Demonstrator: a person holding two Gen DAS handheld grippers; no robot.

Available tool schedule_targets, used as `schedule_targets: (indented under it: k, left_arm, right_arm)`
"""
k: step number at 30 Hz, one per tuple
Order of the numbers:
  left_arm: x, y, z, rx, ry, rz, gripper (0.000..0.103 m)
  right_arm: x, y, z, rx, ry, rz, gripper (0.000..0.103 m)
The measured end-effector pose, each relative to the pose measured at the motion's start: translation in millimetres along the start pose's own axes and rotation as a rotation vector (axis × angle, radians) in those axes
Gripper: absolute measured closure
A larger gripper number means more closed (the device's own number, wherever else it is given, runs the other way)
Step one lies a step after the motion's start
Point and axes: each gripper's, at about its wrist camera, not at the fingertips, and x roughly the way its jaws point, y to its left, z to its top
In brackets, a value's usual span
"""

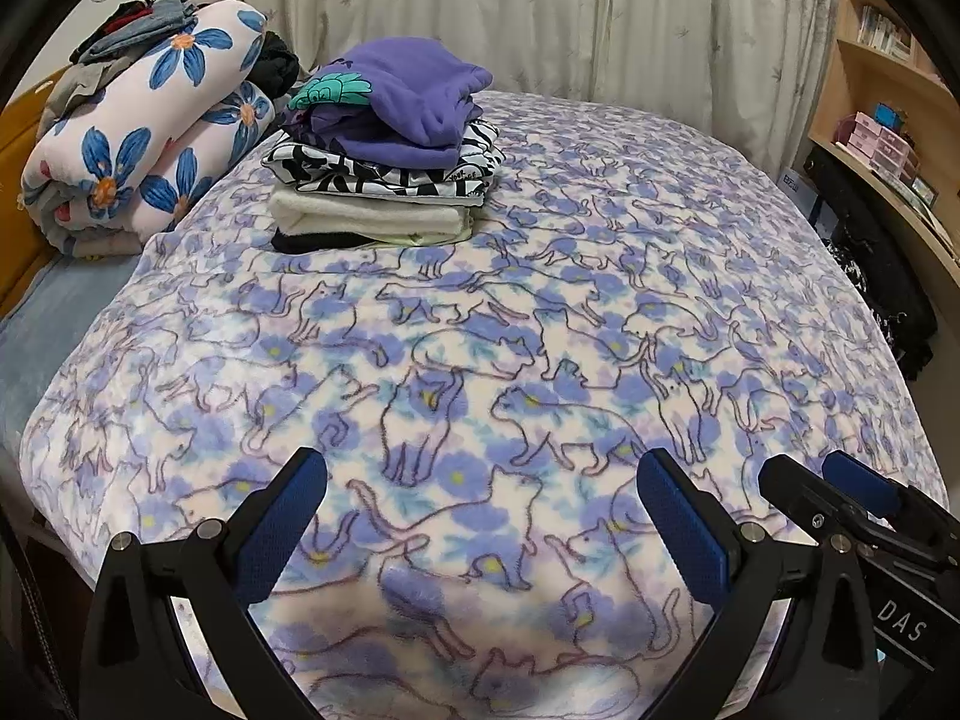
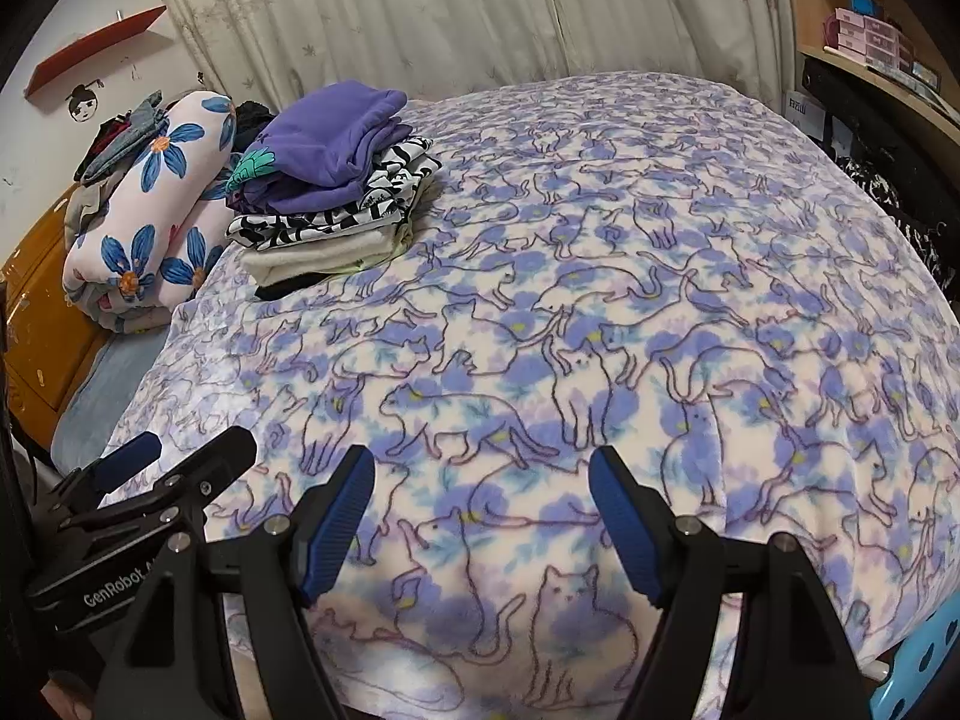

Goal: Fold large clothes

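A stack of folded clothes [image 1: 384, 162] sits at the far left of the bed, with a purple sweatshirt [image 1: 408, 96] on top, a black-and-white print under it, then cream and black pieces. The stack also shows in the right wrist view [image 2: 336, 180]. My left gripper [image 1: 480, 474] is open and empty above the near edge of the cat-print blanket [image 1: 540, 330]. My right gripper [image 2: 480, 468] is open and empty beside it. The right gripper [image 1: 840, 486] shows at the left view's right edge, and the left gripper [image 2: 180, 456] at the right view's left edge.
A rolled blue-flower quilt [image 1: 150, 120] with loose dark clothes on it lies by the wooden headboard [image 2: 42, 324] at far left. Curtains [image 1: 540, 12] hang behind the bed. Shelves and a desk [image 1: 888, 120] with boxes stand on the right. A blue stool [image 2: 924, 660] is at bottom right.
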Motion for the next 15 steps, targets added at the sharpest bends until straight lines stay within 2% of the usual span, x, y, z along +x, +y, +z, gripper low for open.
schedule_targets:
  k: [15]
  left_arm:
    - [-0.2, -1.8, -3.8, 0.008, 0.012, 0.017, 0.001]
  right_arm:
    - [-1.1, 0.9, -6.6, 0.009, -0.006, -0.035, 0.029]
